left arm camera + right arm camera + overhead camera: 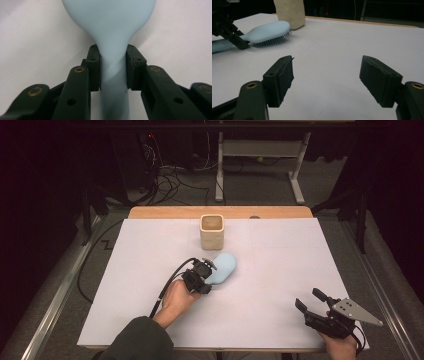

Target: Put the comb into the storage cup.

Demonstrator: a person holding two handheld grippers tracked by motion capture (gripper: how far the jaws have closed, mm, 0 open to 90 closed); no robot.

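A white-topped bench (280, 270) carries a cream container (211, 231) near its far edge, with a pale blue hairbrush (223, 267) lying bristles down just in front of it. The left hand-held gripper (113, 67) pinches the brush's narrow handle, while the right hand-held gripper (327, 80) hangs with jaws spread near the bench's front right corner.

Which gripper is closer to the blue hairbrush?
Left. The left gripper is shut on the hairbrush handle. The right gripper hangs open, far off toward the table's near right corner.
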